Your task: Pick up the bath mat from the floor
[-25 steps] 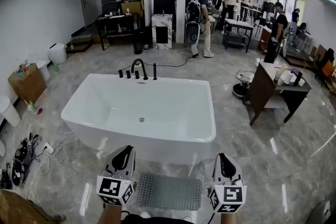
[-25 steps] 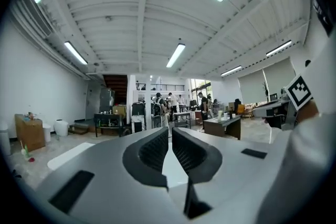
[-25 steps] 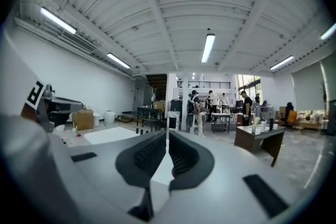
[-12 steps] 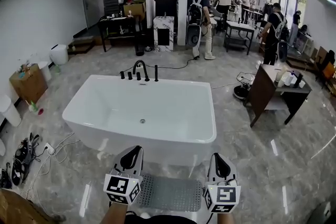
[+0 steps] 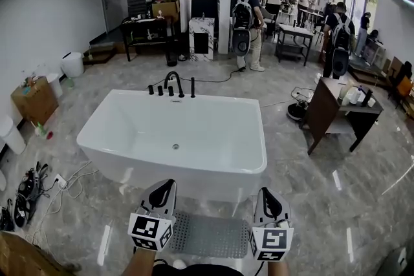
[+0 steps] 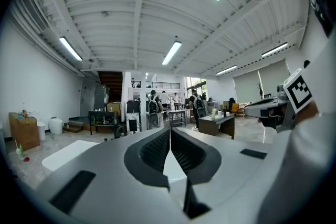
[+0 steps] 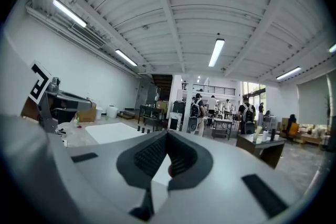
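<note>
A grey studded bath mat [image 5: 208, 236] lies flat on the marble floor in front of the white bathtub [image 5: 176, 142], seen in the head view. My left gripper [image 5: 163, 187] hovers above the mat's left end, my right gripper [image 5: 265, 197] above its right end. Both point forward toward the tub and are raised well off the floor. In the left gripper view the jaws [image 6: 170, 136] meet with nothing between them. The right gripper view shows its jaws [image 7: 167, 140] shut and empty too. The mat is hidden in both gripper views.
A dark wooden side table [image 5: 339, 110] with bottles stands to the right of the tub. Cables and shoes [image 5: 29, 191] lie on the floor at the left. A black faucet [image 5: 171, 84] rises behind the tub. Several people stand far back by desks [image 5: 294, 32].
Both grippers have drifted slightly inward and closer together over the mat. The mat has not moved.
</note>
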Tool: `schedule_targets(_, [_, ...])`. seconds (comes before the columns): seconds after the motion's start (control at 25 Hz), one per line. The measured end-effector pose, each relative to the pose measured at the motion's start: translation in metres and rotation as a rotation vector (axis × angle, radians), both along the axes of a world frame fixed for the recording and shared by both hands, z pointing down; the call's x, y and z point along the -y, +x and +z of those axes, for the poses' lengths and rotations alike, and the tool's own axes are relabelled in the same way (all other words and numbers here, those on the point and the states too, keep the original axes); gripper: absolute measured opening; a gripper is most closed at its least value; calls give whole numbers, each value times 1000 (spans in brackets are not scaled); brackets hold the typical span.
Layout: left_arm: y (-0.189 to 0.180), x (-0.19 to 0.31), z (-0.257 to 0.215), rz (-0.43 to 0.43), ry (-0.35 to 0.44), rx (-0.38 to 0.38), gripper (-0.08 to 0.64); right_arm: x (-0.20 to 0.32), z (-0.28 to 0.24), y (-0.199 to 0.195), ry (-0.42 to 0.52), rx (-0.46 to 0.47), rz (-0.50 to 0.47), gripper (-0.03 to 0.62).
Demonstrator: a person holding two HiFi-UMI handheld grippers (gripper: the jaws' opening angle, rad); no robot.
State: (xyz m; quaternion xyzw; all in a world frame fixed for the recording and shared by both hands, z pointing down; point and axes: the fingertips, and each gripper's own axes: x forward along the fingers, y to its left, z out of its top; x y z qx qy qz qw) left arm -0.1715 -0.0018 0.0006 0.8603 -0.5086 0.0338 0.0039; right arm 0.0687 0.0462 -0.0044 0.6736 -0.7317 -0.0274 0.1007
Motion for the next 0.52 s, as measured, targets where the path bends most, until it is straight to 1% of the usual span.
schedule_targets(0.2, [-3,-7,2,6,2,18,14,-5,2,-4,-5,-3,1,20])
schedule_targets(0.52, [-1,-10,-4,9,18,44,13,-7,2,0,-22,-20,4,20])
